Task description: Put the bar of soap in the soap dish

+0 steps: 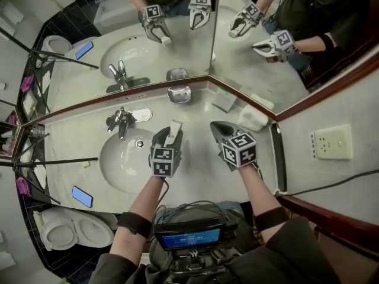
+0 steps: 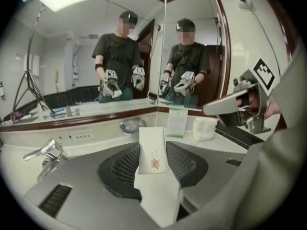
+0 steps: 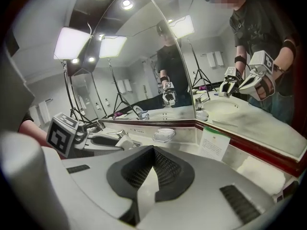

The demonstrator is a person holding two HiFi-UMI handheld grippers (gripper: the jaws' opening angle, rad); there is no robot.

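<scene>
left gripper (image 1: 170, 136) clamped on wrapped bar of soap (image 2: 153, 152), end poking forward, aimed at soap dish (image 1: 179, 94) by the mirror | right gripper (image 1: 218, 129) jaws together, empty, parked aside over desk (image 1: 201, 176) | soap not yet in dish

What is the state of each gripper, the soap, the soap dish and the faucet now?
Left gripper: shut on the bar of soap.
Right gripper: shut, empty.
Bar of soap: wrapped, upright between the jaws.
Soap dish: looks empty.
Faucet: no water running.
</scene>
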